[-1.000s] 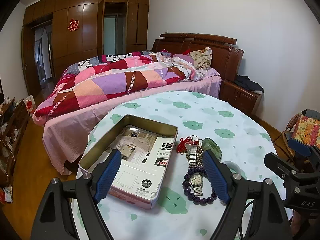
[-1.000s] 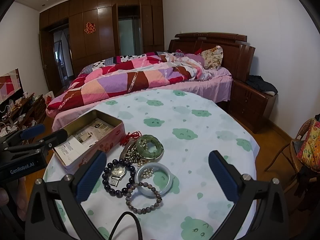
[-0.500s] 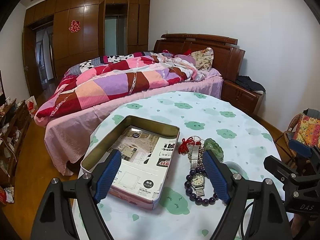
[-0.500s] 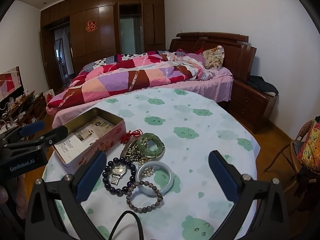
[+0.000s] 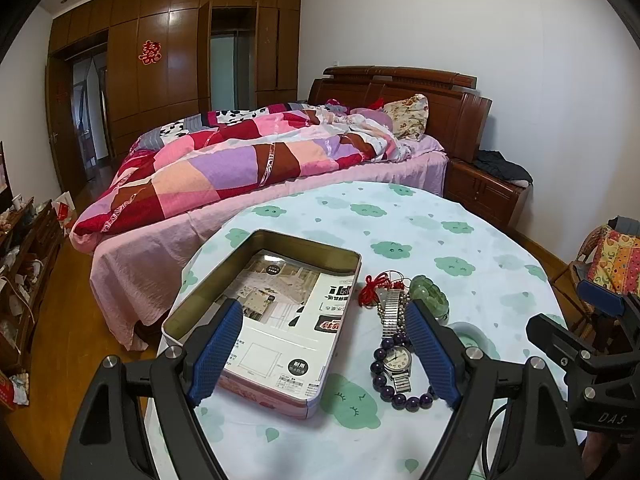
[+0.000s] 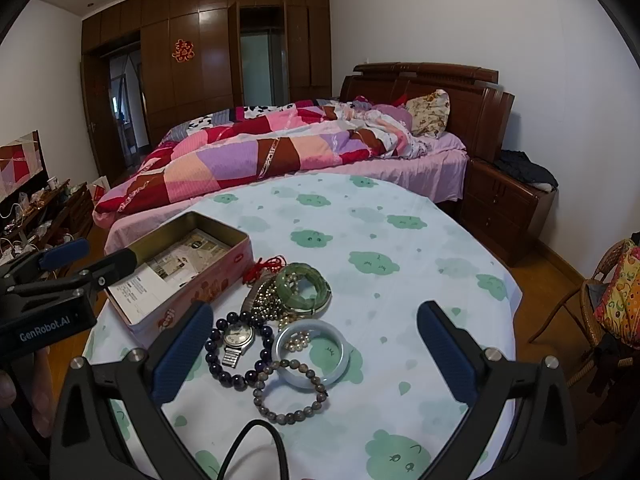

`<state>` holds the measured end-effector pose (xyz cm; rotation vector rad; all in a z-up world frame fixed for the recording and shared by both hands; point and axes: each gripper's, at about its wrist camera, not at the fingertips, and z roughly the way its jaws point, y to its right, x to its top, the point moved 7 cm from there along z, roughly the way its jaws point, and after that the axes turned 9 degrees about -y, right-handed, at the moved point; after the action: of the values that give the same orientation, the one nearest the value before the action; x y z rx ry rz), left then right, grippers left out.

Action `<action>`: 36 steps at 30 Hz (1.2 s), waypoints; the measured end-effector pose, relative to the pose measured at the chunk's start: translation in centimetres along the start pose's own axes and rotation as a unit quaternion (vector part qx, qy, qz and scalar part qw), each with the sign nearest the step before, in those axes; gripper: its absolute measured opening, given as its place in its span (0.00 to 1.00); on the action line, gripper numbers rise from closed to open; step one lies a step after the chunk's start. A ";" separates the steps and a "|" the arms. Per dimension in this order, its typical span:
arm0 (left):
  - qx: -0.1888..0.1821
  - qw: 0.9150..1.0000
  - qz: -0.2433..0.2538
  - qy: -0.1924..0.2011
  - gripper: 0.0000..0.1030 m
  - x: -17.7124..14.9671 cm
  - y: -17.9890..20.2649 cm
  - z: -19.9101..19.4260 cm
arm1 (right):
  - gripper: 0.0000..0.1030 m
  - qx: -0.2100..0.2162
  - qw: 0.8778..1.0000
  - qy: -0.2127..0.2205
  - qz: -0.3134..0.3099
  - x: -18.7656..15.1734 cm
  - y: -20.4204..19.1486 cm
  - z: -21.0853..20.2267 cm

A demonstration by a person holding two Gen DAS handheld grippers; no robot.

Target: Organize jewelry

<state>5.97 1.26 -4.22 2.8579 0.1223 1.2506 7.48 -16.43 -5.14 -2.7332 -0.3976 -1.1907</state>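
Observation:
An open tin box [image 5: 208, 284] [image 6: 224, 270] with a printed paper lining lies on the left of a round table [image 6: 400, 232]. A jewelry pile sits to its right: a watch [image 6: 238, 336] [image 5: 397, 360] inside a purple bead bracelet [image 6: 213, 358], a green jade bangle [image 6: 318, 280] [image 5: 430, 294], a pale bangle [image 6: 340, 364], a brown bead bracelet [image 6: 282, 414] and a red cord [image 6: 269, 265]. My left gripper [image 5: 323, 308] [image 6: 104, 252] hovers open over the tin's near end. My right gripper [image 6: 314, 312] [image 5: 560, 308] hovers open above the pile. Neither holds anything.
A bed [image 6: 280, 152] with a patchwork quilt stands just behind the table. A wooden nightstand [image 6: 508, 208] and a wicker chair [image 6: 600, 304] are on the right, and a cluttered low cabinet [image 5: 24, 264] is on the left. A black cable [image 6: 248, 436] hangs at the near edge.
Both views have shifted only slightly, so the table and the jewelry sit a little differently in frame. Both grippers have stayed open and nothing on the table has moved.

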 end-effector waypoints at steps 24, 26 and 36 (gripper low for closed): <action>0.021 0.999 0.027 -0.003 0.81 0.3 0.6 1.0 | 1.00 0.003 1.000 -0.024 0.011 -0.4 0.7 1.5; 0.021 0.999 0.029 -0.005 0.81 0.4 0.7 1.2 | 1.00 0.004 1.000 -0.025 0.015 -0.3 1.1 1.5; 0.015 1.000 0.017 -0.012 0.81 1.7 0.8 2.0 | 1.00 0.004 0.999 -0.032 0.006 1.0 1.4 2.1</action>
<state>8.63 0.66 -4.35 2.9114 0.0919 1.2316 10.03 -17.11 -5.86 -2.7695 -0.3913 -1.0985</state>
